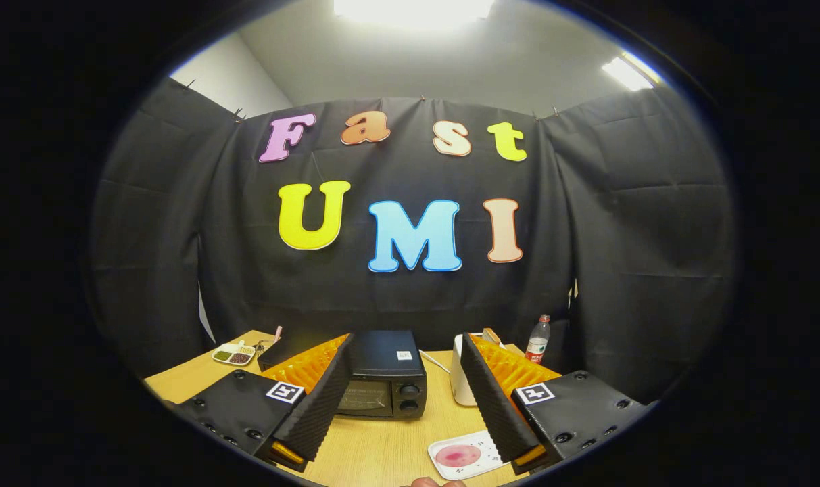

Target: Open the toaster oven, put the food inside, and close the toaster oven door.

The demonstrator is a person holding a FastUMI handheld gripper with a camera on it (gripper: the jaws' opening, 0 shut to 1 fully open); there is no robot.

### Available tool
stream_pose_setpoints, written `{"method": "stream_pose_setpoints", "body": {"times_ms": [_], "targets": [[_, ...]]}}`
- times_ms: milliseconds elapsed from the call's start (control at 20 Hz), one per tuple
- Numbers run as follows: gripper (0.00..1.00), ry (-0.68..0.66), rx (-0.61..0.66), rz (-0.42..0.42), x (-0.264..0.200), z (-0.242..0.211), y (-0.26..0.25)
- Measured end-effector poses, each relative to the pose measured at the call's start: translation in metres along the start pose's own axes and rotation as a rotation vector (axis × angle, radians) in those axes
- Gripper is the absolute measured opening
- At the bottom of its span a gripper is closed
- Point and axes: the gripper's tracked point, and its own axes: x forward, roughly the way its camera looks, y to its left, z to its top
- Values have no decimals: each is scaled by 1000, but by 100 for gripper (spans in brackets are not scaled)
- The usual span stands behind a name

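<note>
A black toaster oven (pixel 382 379) stands on the wooden table (pixel 376 450), its glass door closed and two knobs on its right side. It sits beyond my fingers, partly behind the left finger (pixel 318 406). A white plate (pixel 465 454) holding a flat pink piece of food (pixel 457 455) lies on the table near the right finger (pixel 494 406), just left of its tip. My gripper (pixel 410 443) is open, raised above the table, with nothing between the fingers.
A white appliance (pixel 460 382) stands right of the oven, a cable running between them. A plastic bottle with a red label (pixel 537 339) stands at the back right. A small divided dish with bits of food (pixel 234 354) lies at the back left. Black cloth walls the booth.
</note>
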Motion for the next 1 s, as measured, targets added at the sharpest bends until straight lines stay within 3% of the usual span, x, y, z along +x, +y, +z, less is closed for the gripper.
{"method": "stream_pose_setpoints", "body": {"times_ms": [500, 1000], "targets": [[98, 2, 13, -18, 15, 5, -1], [98, 113, -26, 40, 78, -15, 67]]}}
